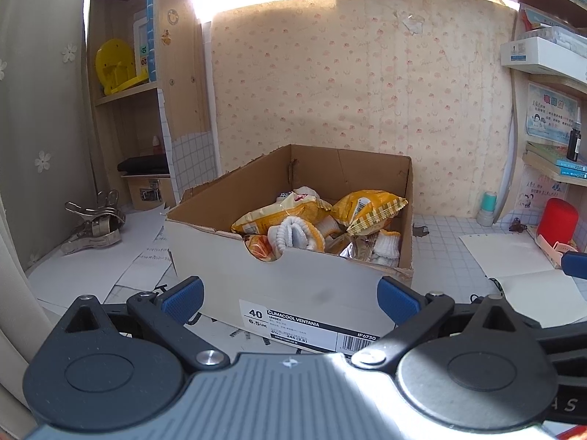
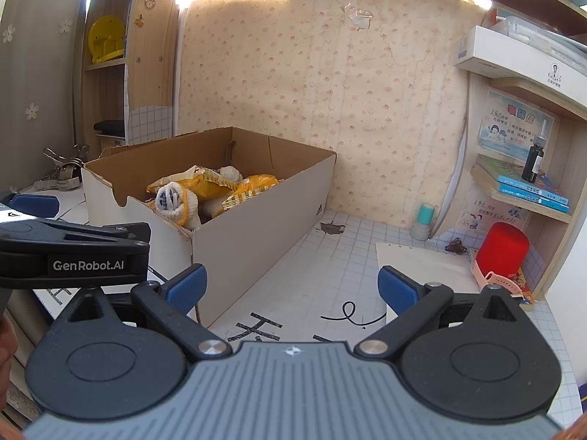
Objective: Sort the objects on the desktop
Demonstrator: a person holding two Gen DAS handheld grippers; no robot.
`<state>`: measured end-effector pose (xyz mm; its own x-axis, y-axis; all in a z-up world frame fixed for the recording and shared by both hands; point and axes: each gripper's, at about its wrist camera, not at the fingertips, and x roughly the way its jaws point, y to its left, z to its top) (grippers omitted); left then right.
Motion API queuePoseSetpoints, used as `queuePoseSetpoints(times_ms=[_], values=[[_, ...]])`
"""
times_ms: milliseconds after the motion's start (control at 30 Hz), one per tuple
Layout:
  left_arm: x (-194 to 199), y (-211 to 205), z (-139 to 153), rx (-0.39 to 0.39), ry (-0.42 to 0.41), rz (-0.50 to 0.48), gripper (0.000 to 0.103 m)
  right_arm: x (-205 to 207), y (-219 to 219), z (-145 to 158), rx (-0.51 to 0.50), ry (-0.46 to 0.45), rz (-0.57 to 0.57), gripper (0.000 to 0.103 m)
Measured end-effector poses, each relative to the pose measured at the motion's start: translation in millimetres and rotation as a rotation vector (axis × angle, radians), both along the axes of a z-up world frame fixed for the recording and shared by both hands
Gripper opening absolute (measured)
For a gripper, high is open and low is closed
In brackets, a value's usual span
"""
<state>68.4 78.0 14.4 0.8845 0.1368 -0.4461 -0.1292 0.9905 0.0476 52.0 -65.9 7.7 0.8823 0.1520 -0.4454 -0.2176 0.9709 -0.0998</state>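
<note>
— On the tiled desk, what sits straight ahead?
— An open shoebox (image 1: 293,275) of cardboard, its white labelled end facing the left gripper (image 1: 290,295); that gripper's blue pads are spread wide apart with nothing between them, just short of the box's near wall.

— What lies inside?
— Yellow snack packets (image 1: 367,207) heaped together with rolled white socks (image 1: 290,234); one sock (image 2: 172,200) carries a dark pattern, though the picture is too coarse to say what it is.

— And the right gripper?
— The right gripper (image 2: 291,289) hangs over the desk just beside the box's long side, fingers parted wide and holding nothing; below it lies paper with black brush strokes (image 2: 256,328); the left gripper's body shows at its left edge.

— Anything else on the desk?
— To the right, a white sheet (image 2: 422,260), a red cylinder (image 2: 504,249) with a pink watch strap (image 2: 491,278) in front of it, a small green-capped bottle (image 2: 423,222) by the wall; to the left of the box, a pile of metal clips (image 1: 93,225); a dark dropper bottle (image 2: 535,157) stands on books on the right shelf.
</note>
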Motion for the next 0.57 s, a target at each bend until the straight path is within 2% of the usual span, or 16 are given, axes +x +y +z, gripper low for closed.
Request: queuePoseSetpoints(times_ms=[400, 567], values=[[-0.7, -1.0, -0.1, 0.003, -0.021, -0.009, 0.103, 0.3, 0.4, -0.7, -0.001, 0.002, -0.001, 0.097], [-1.6, -3.6, 2.3, 0.027, -0.041, 0.006, 0.103, 0.5, -0.4, -1.3, 0.001, 0.002, -0.002, 0.097]])
